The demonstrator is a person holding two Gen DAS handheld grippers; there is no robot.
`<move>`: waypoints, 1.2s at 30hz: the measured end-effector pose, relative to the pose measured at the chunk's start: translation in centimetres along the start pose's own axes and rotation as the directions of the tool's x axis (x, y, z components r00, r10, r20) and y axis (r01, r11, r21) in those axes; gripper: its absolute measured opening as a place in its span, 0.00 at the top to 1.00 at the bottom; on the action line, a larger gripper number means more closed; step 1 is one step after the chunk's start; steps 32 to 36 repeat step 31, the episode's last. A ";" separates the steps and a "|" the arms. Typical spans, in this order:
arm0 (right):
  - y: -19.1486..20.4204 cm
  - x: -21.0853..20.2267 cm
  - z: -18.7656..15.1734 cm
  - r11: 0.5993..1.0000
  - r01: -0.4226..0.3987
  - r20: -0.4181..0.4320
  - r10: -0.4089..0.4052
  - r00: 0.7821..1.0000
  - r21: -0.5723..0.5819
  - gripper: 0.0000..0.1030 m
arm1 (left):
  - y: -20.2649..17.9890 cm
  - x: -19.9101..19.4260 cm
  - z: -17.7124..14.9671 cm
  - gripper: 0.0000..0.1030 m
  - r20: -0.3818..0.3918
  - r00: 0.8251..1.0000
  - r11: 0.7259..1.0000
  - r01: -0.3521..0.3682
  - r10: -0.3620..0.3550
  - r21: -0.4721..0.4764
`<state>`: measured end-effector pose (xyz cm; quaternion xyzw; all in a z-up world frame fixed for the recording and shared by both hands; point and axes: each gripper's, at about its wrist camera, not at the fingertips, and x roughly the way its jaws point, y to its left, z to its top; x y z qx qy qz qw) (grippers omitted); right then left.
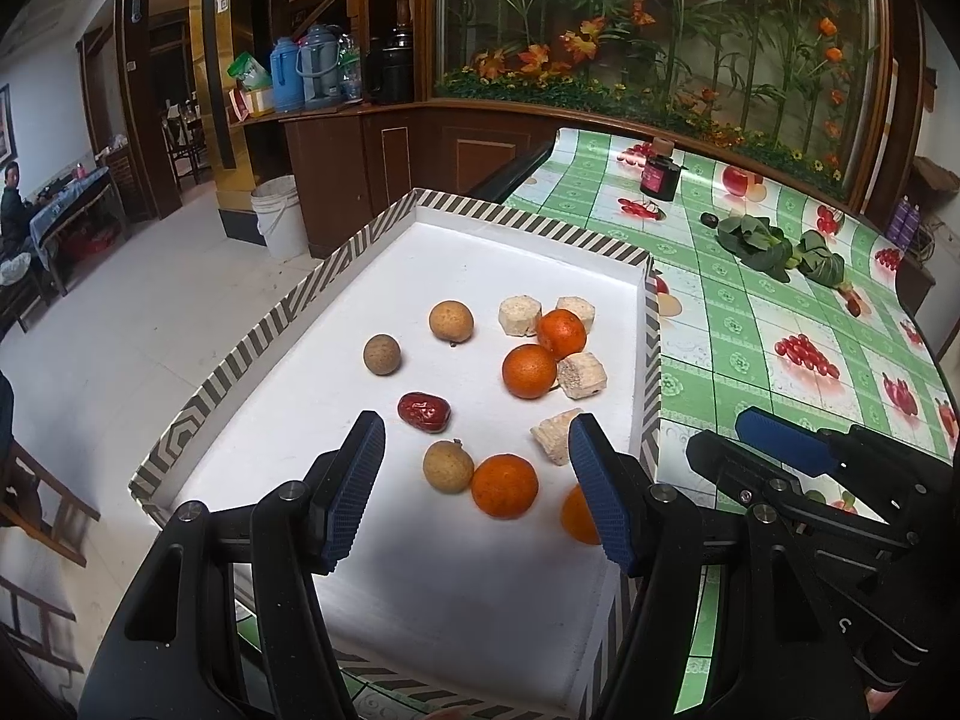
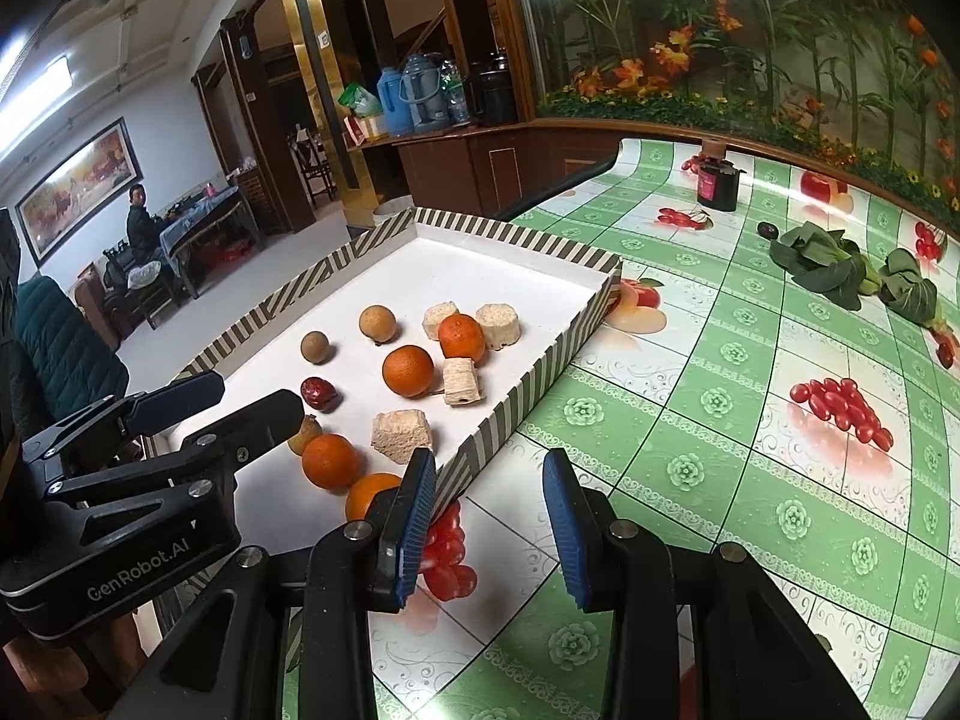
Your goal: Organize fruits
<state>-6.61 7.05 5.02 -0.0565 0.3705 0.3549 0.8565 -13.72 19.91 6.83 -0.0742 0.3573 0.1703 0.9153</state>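
Note:
A white tray (image 1: 456, 252) with striped walls holds several oranges (image 1: 504, 485), three tan longans (image 1: 447, 466), a red date (image 1: 424, 411) and several pale sugarcane chunks (image 1: 581, 375). My left gripper (image 1: 477, 480) is open above the tray's near part, with a longan and an orange between its fingers, apart from both. My right gripper (image 2: 489, 519) is open and empty over the green tablecloth just right of the tray (image 2: 528, 396). The left gripper also shows in the right wrist view (image 2: 228, 405). The oranges (image 2: 408, 369) show there too.
Green leafy vegetables (image 2: 828, 267), a dark jar (image 2: 717, 183) and a small dark fruit (image 2: 767, 231) lie farther back on the fruit-patterned tablecloth. The table's left edge drops to the floor. A wooden counter with flasks (image 1: 312, 69) stands behind.

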 end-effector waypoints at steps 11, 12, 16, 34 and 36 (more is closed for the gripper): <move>0.1 0.2 0.1 1.000 -0.003 -0.004 0.003 1.000 -0.006 0.65 | 0.2 0.0 -0.1 0.38 -0.001 1.000 1.000 0.000 0.000 0.001; 0.1 0.2 0.1 1.000 -0.003 -0.004 0.003 1.000 -0.006 0.65 | 0.2 0.0 -0.1 0.37 -0.002 1.000 1.000 0.000 0.000 -0.001; 0.1 0.2 0.1 1.000 -0.004 -0.005 0.004 1.000 -0.006 0.65 | 0.3 0.0 -0.1 0.37 -0.005 1.000 1.000 0.003 -0.003 -0.005; -0.3 -0.1 0.0 1.000 -0.007 0.005 0.007 1.000 0.007 0.65 | -1.1 -0.7 0.1 0.38 0.035 0.999 1.000 -0.007 0.006 0.026; -0.3 -0.1 0.0 1.000 -0.007 0.005 0.007 1.000 0.007 0.65 | -1.1 -0.7 0.1 0.38 0.035 0.999 1.000 -0.007 0.006 0.026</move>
